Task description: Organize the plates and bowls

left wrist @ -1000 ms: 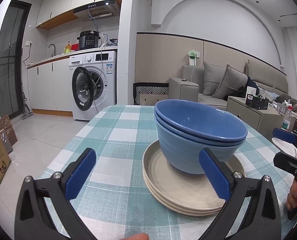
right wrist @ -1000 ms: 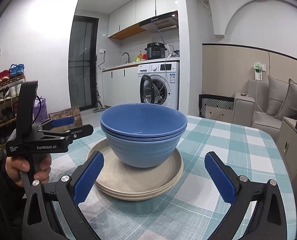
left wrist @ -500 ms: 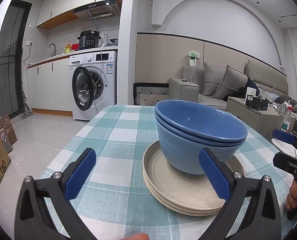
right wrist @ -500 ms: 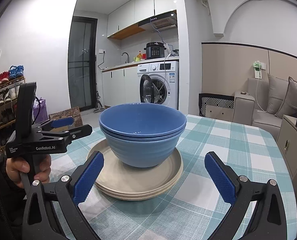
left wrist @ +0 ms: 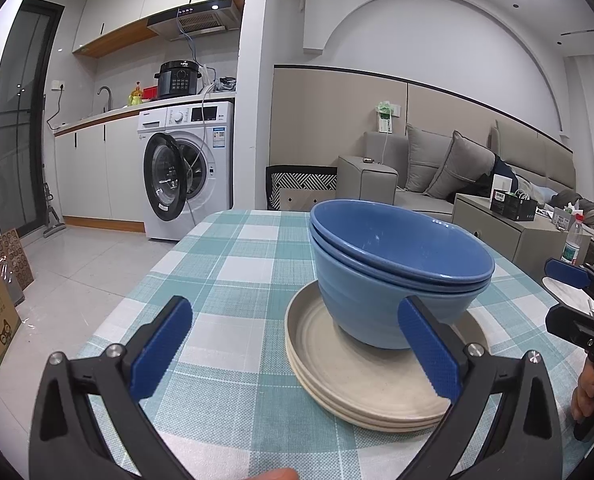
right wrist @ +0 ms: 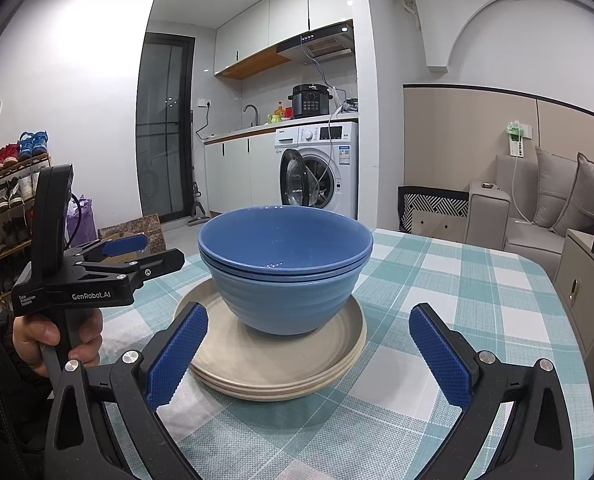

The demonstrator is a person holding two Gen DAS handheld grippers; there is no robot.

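Note:
Two nested blue bowls (left wrist: pixel 397 276) (right wrist: pixel 285 268) sit on a stack of beige plates (left wrist: pixel 361 376) (right wrist: pixel 281 364) on the checked tablecloth (left wrist: pixel 233 280). My left gripper (left wrist: pixel 297 344) is open and empty, just short of the plates, its right pad in front of the bowls; it also shows at the left of the right wrist view (right wrist: pixel 125 250). My right gripper (right wrist: pixel 309 352) is open and empty, its fingers on either side of the plate stack's near edge; it also shows at the right edge of the left wrist view (left wrist: pixel 577 300).
The table's far edge (left wrist: pixel 253 213) faces a washing machine (left wrist: pixel 185 172) with its door open. A sofa (left wrist: pixel 457 176) and a low cabinet (left wrist: pixel 509 232) stand to the right. A shoe rack (right wrist: pixel 5 208) stands at the far left.

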